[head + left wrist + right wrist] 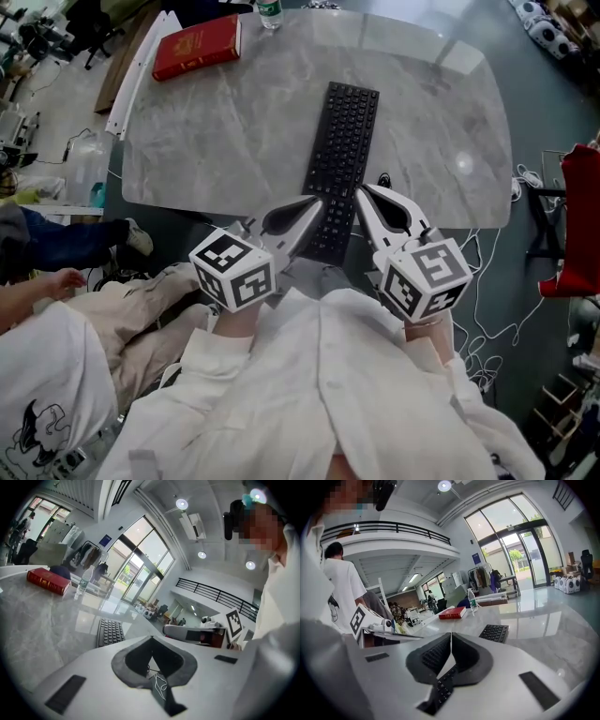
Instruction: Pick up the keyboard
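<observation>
A black keyboard [342,150] lies lengthwise on the grey marble table [216,141], its near end reaching over the table's front edge. My left gripper [317,200] is shut, its tips at the left side of the keyboard's near end. My right gripper [359,191] is shut too, tips at the right side of that end. Neither has anything between its fingers. In the left gripper view the shut gripper [151,638] points past the keyboard [110,632]. In the right gripper view keys show under the shut gripper [451,633], and the keyboard [494,633] runs on ahead.
A red book [197,47] and a water bottle [269,11] stand at the table's far side. A white board [141,66] leans at the left edge. A person sits at the left [56,281]. Cables [487,309] lie on the floor at the right.
</observation>
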`<move>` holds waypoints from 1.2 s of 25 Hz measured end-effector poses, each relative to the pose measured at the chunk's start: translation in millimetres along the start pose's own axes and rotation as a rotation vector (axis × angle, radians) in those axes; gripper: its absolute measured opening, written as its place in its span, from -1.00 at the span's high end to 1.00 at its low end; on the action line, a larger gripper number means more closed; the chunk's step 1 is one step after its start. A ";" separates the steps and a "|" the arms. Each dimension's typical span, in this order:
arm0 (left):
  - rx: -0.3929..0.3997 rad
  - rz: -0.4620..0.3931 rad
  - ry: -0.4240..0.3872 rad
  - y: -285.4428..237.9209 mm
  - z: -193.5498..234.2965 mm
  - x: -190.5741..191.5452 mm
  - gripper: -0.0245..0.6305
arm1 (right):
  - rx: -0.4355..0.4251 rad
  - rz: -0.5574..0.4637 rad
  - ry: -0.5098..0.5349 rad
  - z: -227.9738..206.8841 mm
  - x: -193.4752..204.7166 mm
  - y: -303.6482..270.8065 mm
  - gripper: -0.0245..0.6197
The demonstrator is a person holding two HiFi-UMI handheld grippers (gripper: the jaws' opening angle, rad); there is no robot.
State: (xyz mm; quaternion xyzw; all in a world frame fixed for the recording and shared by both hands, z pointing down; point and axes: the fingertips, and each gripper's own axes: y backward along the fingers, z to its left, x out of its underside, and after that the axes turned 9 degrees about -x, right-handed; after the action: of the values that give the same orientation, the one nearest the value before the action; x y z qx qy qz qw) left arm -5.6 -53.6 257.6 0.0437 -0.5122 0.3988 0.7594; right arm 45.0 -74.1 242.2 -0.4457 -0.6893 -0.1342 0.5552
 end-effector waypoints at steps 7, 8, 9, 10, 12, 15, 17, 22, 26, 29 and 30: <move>-0.009 0.039 0.008 -4.4 21.5 6.0 0.88 | 0.009 0.049 -0.018 -3.3 12.6 -11.4 0.83; -0.020 0.041 0.003 -5.4 25.6 7.2 0.88 | 0.012 0.050 -0.020 -4.8 13.6 -13.1 0.83; -0.031 0.043 -0.001 -6.5 30.1 8.5 0.88 | 0.015 0.049 -0.021 -6.4 14.4 -15.2 0.83; -0.039 0.045 -0.003 -7.5 34.1 9.7 0.88 | 0.016 0.050 -0.021 -7.8 15.4 -17.4 0.83; -0.047 0.050 0.001 -8.8 38.9 13.1 0.88 | 0.015 0.059 -0.024 -9.2 19.2 -21.0 0.83; -0.047 0.059 0.012 -8.0 42.7 20.2 0.88 | 0.007 0.081 -0.042 -8.1 28.8 -25.7 0.83; -0.039 0.065 0.012 -8.4 46.4 24.3 0.88 | 0.004 0.090 -0.057 -8.1 34.8 -30.9 0.83; -0.020 0.084 0.031 -12.0 57.4 37.5 0.88 | -0.003 0.105 -0.080 -9.2 50.2 -43.0 0.83; -0.020 0.110 0.045 -12.6 58.4 51.6 0.88 | -0.006 0.123 -0.097 -11.6 61.8 -45.9 0.83; -0.009 0.128 0.054 -14.7 56.5 60.8 0.88 | -0.001 0.125 -0.116 -16.4 66.1 -48.5 0.83; -0.007 0.135 0.057 -15.1 56.8 63.7 0.88 | -0.001 0.125 -0.120 -17.0 67.4 -50.1 0.83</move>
State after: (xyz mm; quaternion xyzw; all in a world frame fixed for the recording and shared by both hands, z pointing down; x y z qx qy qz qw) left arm -28.0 -55.1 341.3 -0.0047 -0.4937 0.4484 0.7451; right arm 18.7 -82.6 323.2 -0.4952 -0.6921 -0.0726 0.5202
